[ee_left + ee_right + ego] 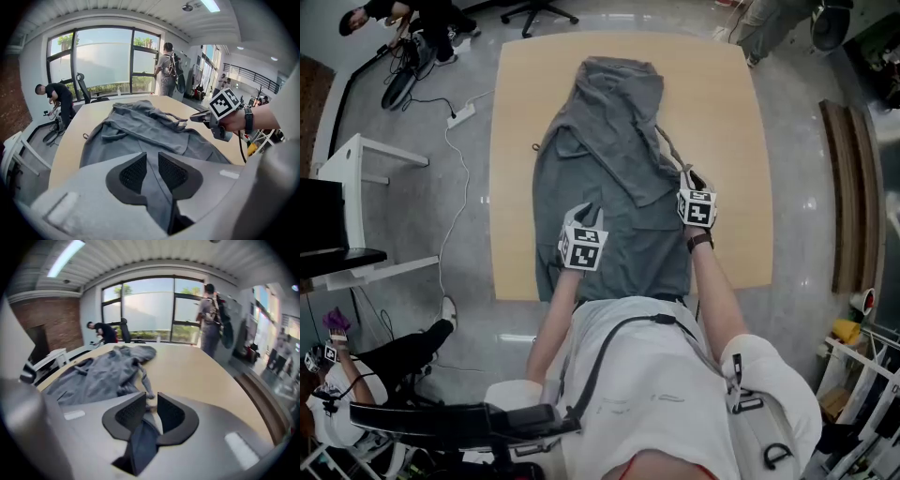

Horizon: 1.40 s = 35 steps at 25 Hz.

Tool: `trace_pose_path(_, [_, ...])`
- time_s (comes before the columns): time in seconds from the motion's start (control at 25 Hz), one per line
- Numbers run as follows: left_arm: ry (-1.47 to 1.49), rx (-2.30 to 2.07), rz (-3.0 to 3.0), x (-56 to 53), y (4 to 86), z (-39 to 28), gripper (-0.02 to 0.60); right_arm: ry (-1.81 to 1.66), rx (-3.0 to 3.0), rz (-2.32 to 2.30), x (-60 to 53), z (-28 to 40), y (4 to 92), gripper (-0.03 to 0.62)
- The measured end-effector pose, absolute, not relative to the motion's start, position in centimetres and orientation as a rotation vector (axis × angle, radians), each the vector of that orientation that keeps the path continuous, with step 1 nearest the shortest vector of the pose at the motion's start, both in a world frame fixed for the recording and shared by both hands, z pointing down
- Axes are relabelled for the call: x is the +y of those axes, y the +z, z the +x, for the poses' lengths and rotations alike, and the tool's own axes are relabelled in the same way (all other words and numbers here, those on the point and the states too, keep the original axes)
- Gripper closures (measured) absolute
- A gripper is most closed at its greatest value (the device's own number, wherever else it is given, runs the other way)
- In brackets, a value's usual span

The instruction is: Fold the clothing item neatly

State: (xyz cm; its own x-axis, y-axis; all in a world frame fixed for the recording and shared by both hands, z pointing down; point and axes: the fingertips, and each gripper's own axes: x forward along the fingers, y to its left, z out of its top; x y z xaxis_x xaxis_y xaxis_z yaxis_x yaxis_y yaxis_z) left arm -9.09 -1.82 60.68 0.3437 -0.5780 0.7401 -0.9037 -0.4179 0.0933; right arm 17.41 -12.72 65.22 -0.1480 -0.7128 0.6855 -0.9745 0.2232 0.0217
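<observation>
A grey hoodie (609, 159) lies lengthwise on the wooden table (731, 141), hood at the far end, its upper part folded over the body. My left gripper (587, 210) sits on the garment's near middle. In the left gripper view (152, 171) a ridge of the grey fabric (140, 126) runs between its pads and is pinched there. My right gripper (686, 174) is at the hoodie's right edge by a drawstring (144, 380). In the right gripper view (151, 411) a fold of cloth hangs between the pads, with a gap on the right pad's side.
A person with a backpack (168, 65) stands beyond the table's far end, and another (403, 14) bends over by an office chair (539, 11). A power strip and cable (461, 115) lie on the floor at left, beside a white desk (356, 169). Wooden boards (848, 197) lie at right.
</observation>
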Motion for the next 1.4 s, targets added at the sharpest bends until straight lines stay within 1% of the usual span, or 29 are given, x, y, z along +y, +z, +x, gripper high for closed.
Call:
trace_pose_path(0.04, [0.874, -1.3, 2.093, -1.2, 61.2, -10.0, 0.497, 0.653, -1.875, 1.632, -12.1, 19.6, 65.7, 0.517])
trace_pose_path(0.12, [0.89, -1.326, 2.042, 0.4, 62.3, -12.2, 0.497, 0.74, -1.826, 1.71, -10.2, 22.3, 66.3, 0.448])
trace_pose_path(0.28, [0.943, -1.356, 1.917, 5.3, 64.9, -16.8, 0.497, 0.789, -1.81, 1.648, -3.4, 24.6, 68.0, 0.43])
trace_pose_path(0.36, [0.971, -1.365, 1.852, 8.1, 66.1, -19.7, 0.49, 0.818, -1.806, 1.612, 0.2, 24.6, 68.9, 0.427])
trace_pose_path(0.4, [0.979, -1.37, 1.82, 9.5, 66.5, -21.3, 0.466, 0.834, -1.808, 1.592, 1.9, 24.1, 69.1, 0.424])
trace_pose_path(0.52, [0.976, -1.378, 1.743, 13.4, 67.5, -25.0, 0.429, 0.868, -1.804, 1.522, 6.6, 22.3, 69.2, 0.418])
trace_pose_path(0.56, [0.971, -1.371, 1.728, 14.5, 67.8, -25.7, 0.425, 0.878, -1.803, 1.507, 7.9, 21.9, 69.3, 0.413])
trace_pose_path(0.68, [0.963, -1.309, 1.694, 17.3, 68.7, -26.8, 0.386, 0.91, -1.809, 1.498, 11.1, 20.8, 69.5, 0.39])
trace_pose_path(0.72, [0.957, -1.285, 1.686, 18.1, 69.1, -27.0, 0.372, 0.925, -1.812, 1.501, 11.8, 20.3, 69.5, 0.374])
trace_pose_path(0.8, [0.933, -1.252, 1.682, 19.0, 69.8, -26.9, 0.351, 0.956, -1.825, 1.499, 13.0, 19.3, 69.8, 0.322])
trace_pose_path(0.92, [0.939, -1.239, 1.718, 19.7, 70.7, -26.1, 0.319, 0.974, -1.869, 1.445, 14.3, 17.2, 70.4, 0.201])
trace_pose_path(0.96, [0.957, -1.24, 1.74, 19.9, 71.2, -25.5, 0.314, 0.971, -1.884, 1.419, 14.8, 16.5, 70.8, 0.191])
trace_pose_path(1.12, [0.987, -1.283, 1.788, 19.9, 72.7, -23.0, 0.314, 0.883, -1.911, 1.377, 16.0, 14.4, 72.2, 0.163])
trace_pose_path(1.28, [0.93, -1.421, 1.803, 18.9, 72.4, -20.8, 0.318, 0.73, -1.916, 1.407, 15.9, 14.5, 72.4, 0.161])
trace_pose_path(1.32, [0.905, -1.442, 1.805, 18.7, 72.5, -20.3, 0.321, 0.718, -1.926, 1.419, 15.8, 14.2, 72.4, 0.172])
trace_pose_path(1.36, [0.892, -1.443, 1.811, 18.6, 72.6, -19.8, 0.348, 0.725, -1.928, 1.431, 15.8, 13.8, 72.5, 0.186])
trace_pose_path(1.4, [0.887, -1.429, 1.817, 18.6, 72.7, -19.2, 0.402, 0.746, -1.924, 1.439, 15.9, 13.3, 72.6, 0.233])
